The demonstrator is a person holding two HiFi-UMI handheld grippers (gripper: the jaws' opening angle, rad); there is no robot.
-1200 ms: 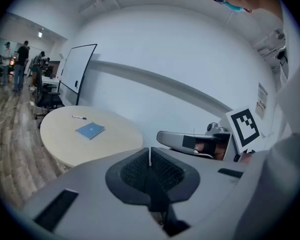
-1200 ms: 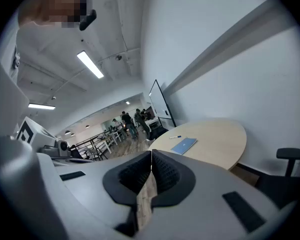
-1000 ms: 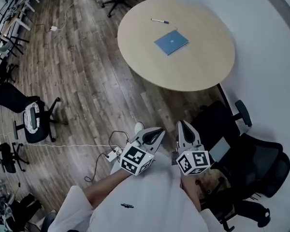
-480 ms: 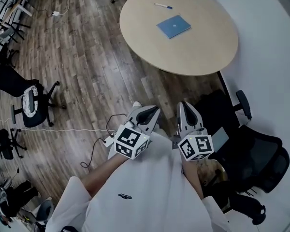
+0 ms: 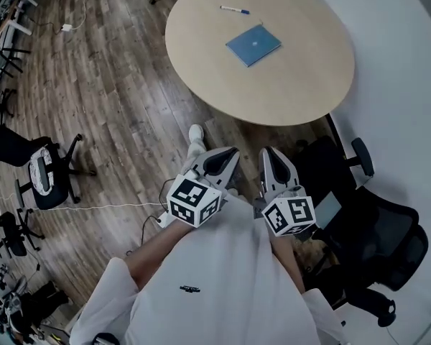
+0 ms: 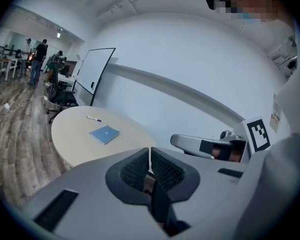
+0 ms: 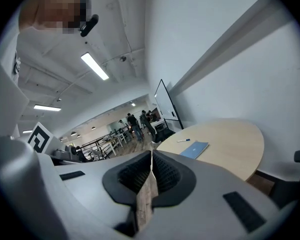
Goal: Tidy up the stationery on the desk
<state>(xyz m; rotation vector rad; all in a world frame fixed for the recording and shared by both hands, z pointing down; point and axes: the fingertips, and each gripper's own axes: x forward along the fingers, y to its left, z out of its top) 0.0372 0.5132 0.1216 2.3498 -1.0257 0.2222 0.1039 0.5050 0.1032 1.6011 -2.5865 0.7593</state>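
On the round counter [image 5: 294,92] a blue book [image 5: 253,45] lies flat, a bit past the middle toward the far edge. Just beyond it, close to the far edge, lies a thin white pen [image 5: 234,9] with a blue end. The book and the pen do not touch.

We hold both grippers close to our chest, well short of the counter's near edge, over the wooden floor [image 5: 115,113]. Our left gripper [image 5: 228,154] points toward the counter. Its jaws are shut tight, the dark ribbed pads [image 6: 135,170] meet, and nothing is between them. Our right gripper [image 5: 270,154] is just beside it and points the same way. Its jaws are pressed together too, and they hold nothing. Neither gripper touches the counter, the book or the pen.

Our white shoe [image 5: 195,132] is on the floor near the counter's near edge. A thin white cable [image 5: 93,207] runs across the floor to our left. A black chair [image 5: 388,243] stands to our right, near the counter's right edge. From the left gripper view we see a whiteboard [image 6: 96,70] leaning by the wall past the counter's far edge.
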